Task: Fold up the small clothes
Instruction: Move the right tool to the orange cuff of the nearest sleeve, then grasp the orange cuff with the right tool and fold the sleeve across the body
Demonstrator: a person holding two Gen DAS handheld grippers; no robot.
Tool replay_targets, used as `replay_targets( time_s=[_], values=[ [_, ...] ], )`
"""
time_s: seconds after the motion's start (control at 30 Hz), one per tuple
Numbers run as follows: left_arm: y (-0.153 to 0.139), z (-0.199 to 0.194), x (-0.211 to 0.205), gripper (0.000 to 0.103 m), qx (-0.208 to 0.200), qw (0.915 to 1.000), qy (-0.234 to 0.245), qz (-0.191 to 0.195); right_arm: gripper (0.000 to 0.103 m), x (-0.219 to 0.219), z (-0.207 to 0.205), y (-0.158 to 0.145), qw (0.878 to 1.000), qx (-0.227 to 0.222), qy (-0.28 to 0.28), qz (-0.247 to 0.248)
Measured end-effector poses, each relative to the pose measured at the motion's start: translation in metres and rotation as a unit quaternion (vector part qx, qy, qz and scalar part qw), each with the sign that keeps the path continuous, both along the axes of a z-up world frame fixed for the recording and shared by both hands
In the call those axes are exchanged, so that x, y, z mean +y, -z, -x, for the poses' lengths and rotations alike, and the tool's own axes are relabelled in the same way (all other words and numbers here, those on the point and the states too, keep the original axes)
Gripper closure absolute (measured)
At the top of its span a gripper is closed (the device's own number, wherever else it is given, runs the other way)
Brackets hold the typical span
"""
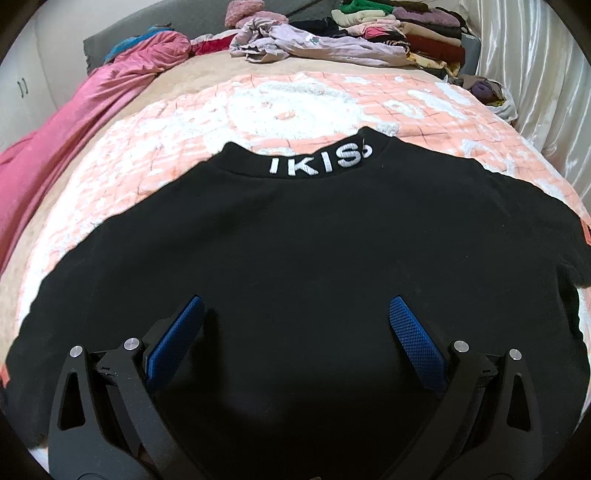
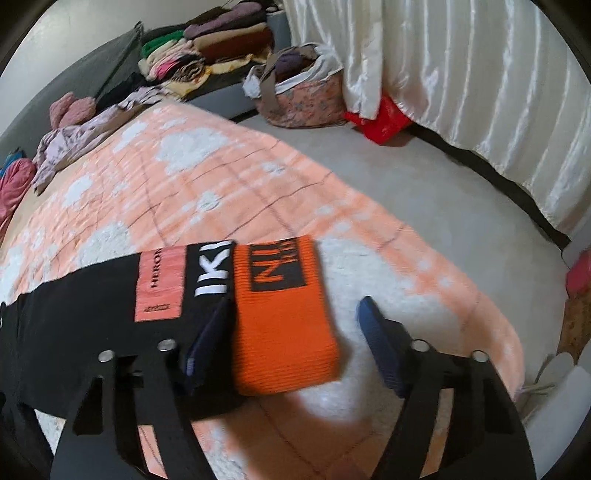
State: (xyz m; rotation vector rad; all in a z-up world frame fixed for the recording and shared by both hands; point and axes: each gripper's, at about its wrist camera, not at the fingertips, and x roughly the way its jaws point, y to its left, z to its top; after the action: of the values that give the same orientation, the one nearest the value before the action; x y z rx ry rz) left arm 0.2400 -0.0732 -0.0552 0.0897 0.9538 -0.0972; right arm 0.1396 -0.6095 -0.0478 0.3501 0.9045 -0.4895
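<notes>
A black sweatshirt (image 1: pixel 295 240) lies spread flat on the peach-and-white blanket (image 1: pixel 207 110) that covers the bed, its collar with white lettering toward the top of the left wrist view and its body filling the lower half of that frame. The left tongs (image 1: pixel 295 325) stand apart above the middle of the garment, with nothing between the blue pads (image 1: pixel 417 339). In the right wrist view the sleeve runs in from the lower left and ends in an orange ribbed cuff (image 2: pixel 284 332) at the centre of the frame; the right tongs (image 2: pixel 295 321) straddle that cuff with the jaws apart, one pad just beside the seam where the black cloth meets the orange, the other out over the blanket, not yet pressing. The step in hand looks like taking the cuff so the sleeve can be folded in across the body. To do it well, the jaws should close on the full thickness of the cuff near its end rather than on the blanket's pile, which lies right beneath and could be caught along with it. The frame is blurred, so whether a pad already touches the cloth cannot be told. The left tongs could press the body down while the sleeve is carried over. A pile of folded clothes (image 1: pixel 406 33) sits at the upper right of the left view.
</notes>
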Motion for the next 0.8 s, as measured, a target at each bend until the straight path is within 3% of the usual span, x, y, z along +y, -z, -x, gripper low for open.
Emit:
replay_targets(
  time_s=[0.03,0.13,0.33,0.63,0.8],
  values=[
    [0.001,0.0,0.001,0.009,0.001,1.0,0.0,0.002,0.049,0.001,-0.001,0.001,1.0,0.0,-0.005,-0.006],
    [0.001,0.001,0.002,0.009,0.003,1.0,0.003,0.006,0.053,0.004,-0.001,0.0,1.0,0.0,-0.014,-0.016],
    [0.001,0.003,0.003,0.009,0.005,1.0,-0.002,0.001,0.081,0.009,0.006,-0.01,0.998,-0.027,-0.031,-0.041],
    [-0.013,0.011,0.019,0.009,-0.007,0.9996,-0.01,0.024,0.084,0.068,0.012,-0.065,0.988,-0.119,-0.094,-0.04],
    [-0.022,0.015,0.024,0.009,-0.018,0.9993,-0.013,0.03,0.086,0.11,0.007,-0.085,0.98,-0.138,-0.136,-0.042]
  ],
)
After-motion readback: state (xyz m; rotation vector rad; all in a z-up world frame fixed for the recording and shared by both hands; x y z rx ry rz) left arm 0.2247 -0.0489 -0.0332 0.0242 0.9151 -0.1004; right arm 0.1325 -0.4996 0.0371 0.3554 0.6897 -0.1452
